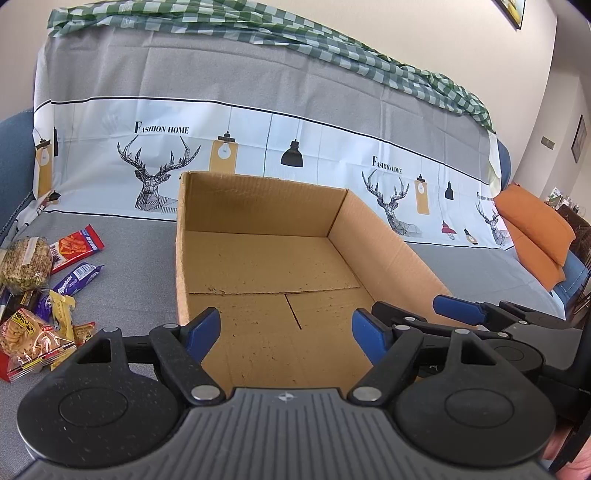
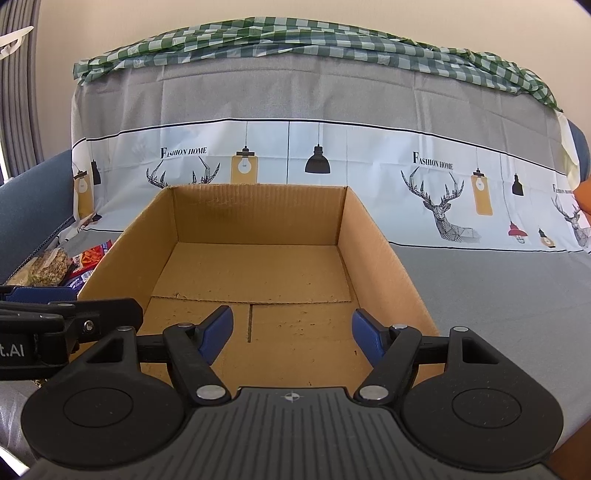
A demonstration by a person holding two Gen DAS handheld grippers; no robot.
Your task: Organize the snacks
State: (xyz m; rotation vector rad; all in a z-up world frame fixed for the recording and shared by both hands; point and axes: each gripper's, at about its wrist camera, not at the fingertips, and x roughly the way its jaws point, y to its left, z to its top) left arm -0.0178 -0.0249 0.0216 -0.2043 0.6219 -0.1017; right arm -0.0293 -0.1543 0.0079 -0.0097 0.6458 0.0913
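on sofa: one cardboard box (image 1: 258, 258); both claws released, left claw (image 1: 286, 332), right claw (image 2: 291, 332).

So the backdrop is basically a sofa (image 1: 14, 155) with blue upholstery, mostly hidden under a grey cover (image 2: 498, 295) printed with a white band of deer heads, hanging lamps and "Fashion Home" lettering; a green-and-white checked cloth (image 2: 295, 37) is bunched along the top of the backrest; an orange cushion (image 1: 535, 236) sits at the right edge of the left wrist view; plain cream wall (image 1: 332, 18) behind, with a dark picture frame (image 1: 511, 11) in the upper right corner and another small frame (image 1: 578, 138) further down; grey curtain (image 2: 16, 92) at upper left of the right wrist view; even daylight, soft shadows.
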